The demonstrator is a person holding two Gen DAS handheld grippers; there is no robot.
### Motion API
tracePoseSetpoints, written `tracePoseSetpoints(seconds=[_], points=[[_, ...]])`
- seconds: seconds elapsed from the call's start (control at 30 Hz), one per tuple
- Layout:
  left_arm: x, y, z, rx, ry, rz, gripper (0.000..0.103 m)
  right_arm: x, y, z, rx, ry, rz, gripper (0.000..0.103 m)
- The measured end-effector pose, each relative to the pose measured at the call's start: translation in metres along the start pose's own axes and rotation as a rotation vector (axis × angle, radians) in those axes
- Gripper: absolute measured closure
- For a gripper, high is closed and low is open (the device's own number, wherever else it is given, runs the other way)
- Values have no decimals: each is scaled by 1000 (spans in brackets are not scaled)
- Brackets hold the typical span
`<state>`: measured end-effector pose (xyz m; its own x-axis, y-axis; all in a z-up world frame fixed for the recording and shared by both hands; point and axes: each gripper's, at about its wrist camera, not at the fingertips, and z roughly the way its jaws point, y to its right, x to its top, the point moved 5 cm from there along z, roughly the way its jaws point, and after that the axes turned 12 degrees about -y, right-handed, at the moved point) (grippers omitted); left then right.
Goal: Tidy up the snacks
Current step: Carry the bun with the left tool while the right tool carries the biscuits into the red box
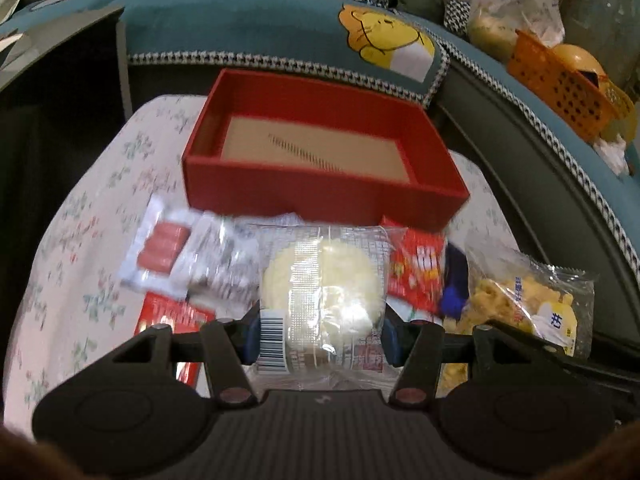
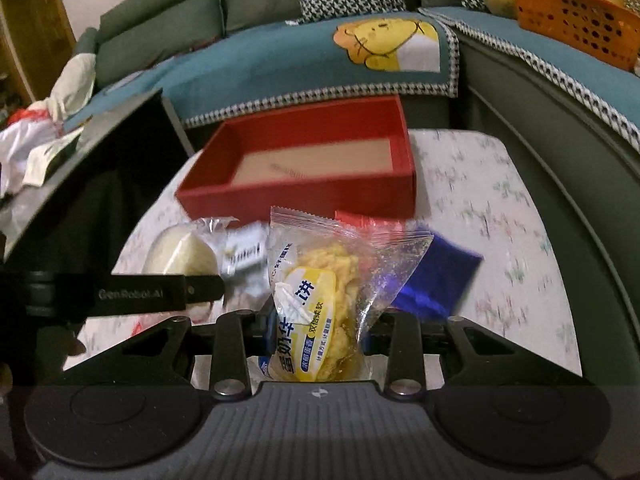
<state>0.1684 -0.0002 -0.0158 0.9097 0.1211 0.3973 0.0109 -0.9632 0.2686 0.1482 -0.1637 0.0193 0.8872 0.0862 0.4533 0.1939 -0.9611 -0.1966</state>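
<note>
My left gripper (image 1: pixel 320 338) is shut on a clear packet holding a round pale cake (image 1: pixel 322 280), raised above the table. My right gripper (image 2: pixel 320 332) is shut on a clear bag of yellow egg biscuits (image 2: pixel 324 280), which also shows at the right in the left wrist view (image 1: pixel 528 300). An open red box (image 1: pixel 320 148) with a tan floor stands behind both, also seen in the right wrist view (image 2: pixel 304 164). Loose snack packets lie in front of it: a sausage pack (image 1: pixel 160 248), a red packet (image 1: pixel 420 272), a blue packet (image 2: pixel 436 276).
The floral tablecloth (image 2: pixel 488 200) covers a small table. A sofa with a teal cartoon blanket (image 1: pixel 280 32) runs behind it. An orange basket (image 2: pixel 576 12) sits on the sofa at the right. A dark panel (image 2: pixel 100 160) stands at the table's left.
</note>
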Motion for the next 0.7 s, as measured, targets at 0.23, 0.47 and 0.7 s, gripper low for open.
tracePoseSetpoints(seconds=[0.23, 0.47, 0.7], points=[[52, -1, 25, 16, 16, -41, 38, 56, 8, 24, 6, 27, 11, 60], [103, 2, 54, 58, 44, -53, 38, 106, 21, 57, -3, 40, 22, 60], [138, 4, 76, 86, 80, -39, 38, 140, 25, 92, 24, 32, 28, 60]])
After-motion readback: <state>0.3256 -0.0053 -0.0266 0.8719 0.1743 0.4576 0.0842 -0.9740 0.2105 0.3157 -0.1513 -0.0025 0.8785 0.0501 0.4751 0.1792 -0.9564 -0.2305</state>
